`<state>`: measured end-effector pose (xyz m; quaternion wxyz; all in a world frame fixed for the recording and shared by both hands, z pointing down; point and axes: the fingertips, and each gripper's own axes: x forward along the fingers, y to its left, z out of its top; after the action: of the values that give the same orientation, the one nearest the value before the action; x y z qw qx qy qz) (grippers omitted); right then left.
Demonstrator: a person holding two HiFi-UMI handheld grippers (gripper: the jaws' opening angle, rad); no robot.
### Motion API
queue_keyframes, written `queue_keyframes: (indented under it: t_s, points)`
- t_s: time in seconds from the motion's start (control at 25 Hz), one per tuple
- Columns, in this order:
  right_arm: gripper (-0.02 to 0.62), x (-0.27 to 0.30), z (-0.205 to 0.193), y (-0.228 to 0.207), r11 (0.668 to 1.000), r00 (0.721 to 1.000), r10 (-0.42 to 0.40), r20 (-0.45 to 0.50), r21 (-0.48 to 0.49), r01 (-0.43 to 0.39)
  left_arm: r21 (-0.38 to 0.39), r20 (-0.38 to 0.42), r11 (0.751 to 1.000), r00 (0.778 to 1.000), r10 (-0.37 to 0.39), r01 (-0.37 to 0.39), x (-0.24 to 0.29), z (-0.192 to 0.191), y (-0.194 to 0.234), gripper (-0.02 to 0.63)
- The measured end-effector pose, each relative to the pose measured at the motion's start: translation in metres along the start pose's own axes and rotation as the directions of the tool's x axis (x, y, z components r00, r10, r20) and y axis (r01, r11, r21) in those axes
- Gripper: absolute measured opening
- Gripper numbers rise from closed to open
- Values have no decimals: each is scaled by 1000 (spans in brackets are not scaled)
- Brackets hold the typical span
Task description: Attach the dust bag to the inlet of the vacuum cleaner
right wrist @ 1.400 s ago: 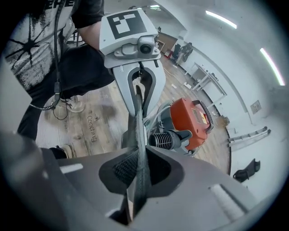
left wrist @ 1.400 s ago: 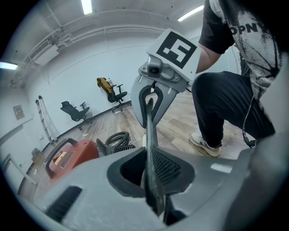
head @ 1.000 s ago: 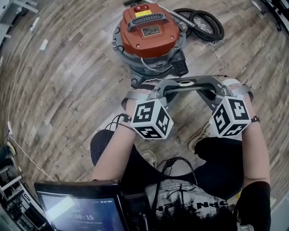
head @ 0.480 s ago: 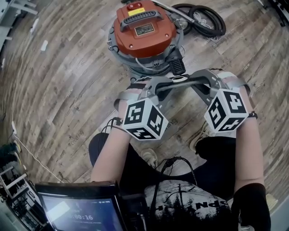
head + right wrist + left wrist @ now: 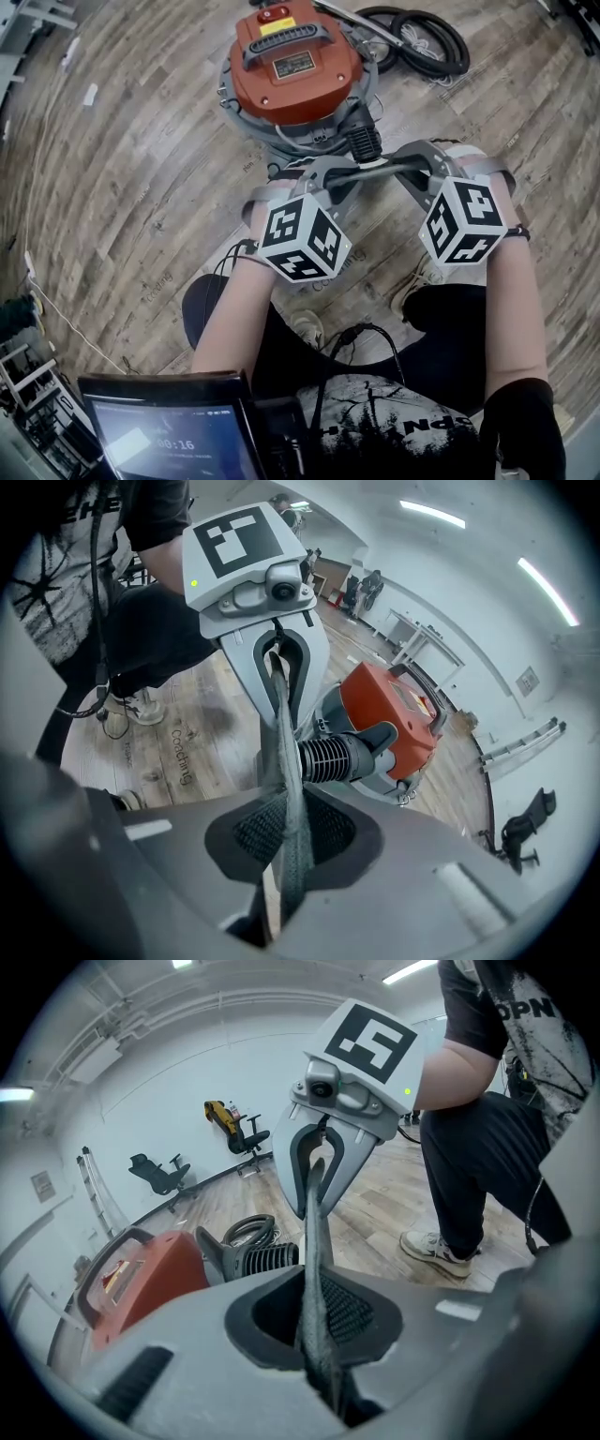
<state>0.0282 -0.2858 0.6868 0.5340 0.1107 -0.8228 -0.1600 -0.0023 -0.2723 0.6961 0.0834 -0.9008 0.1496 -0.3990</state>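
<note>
**Left gripper (image 5: 314, 1316) and right gripper (image 5: 286, 841) stretch the dust bag at the vacuum's inlet**

Both grippers are clamped on the dust bag (image 5: 375, 172), one at each end, with the jaws nearly together on its thin grey edge. Each gripper view shows the bag edge-on, running straight from its own jaws to the opposite gripper. In the head view the bag's long axis lies left to right between the two grippers, about level and above the wooden floor (image 5: 141, 187). It sits just in front of the black ribbed inlet (image 5: 364, 141), crosswise to the way the inlet sticks out. Whether bag and inlet touch cannot be told. The inlet projects toward the person from the grey drum of the orange-lidded vacuum cleaner (image 5: 291, 70). A coiled hose (image 5: 422, 42) lies beyond it.
</note>
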Motion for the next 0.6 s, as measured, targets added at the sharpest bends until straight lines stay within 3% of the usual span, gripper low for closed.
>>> queue_keyframes:
  t_s: [0.24,0.6]
  points:
    - [35,8,2,-4,1000,1000,20,0,-23,-20,-5,-46,1000,999,15,-15,0,-5,7,28]
    - [37,16,-13,-9,1000,1000,10,-1,28,-10,29,-110,999,994,-22,26,7,6,12,29]
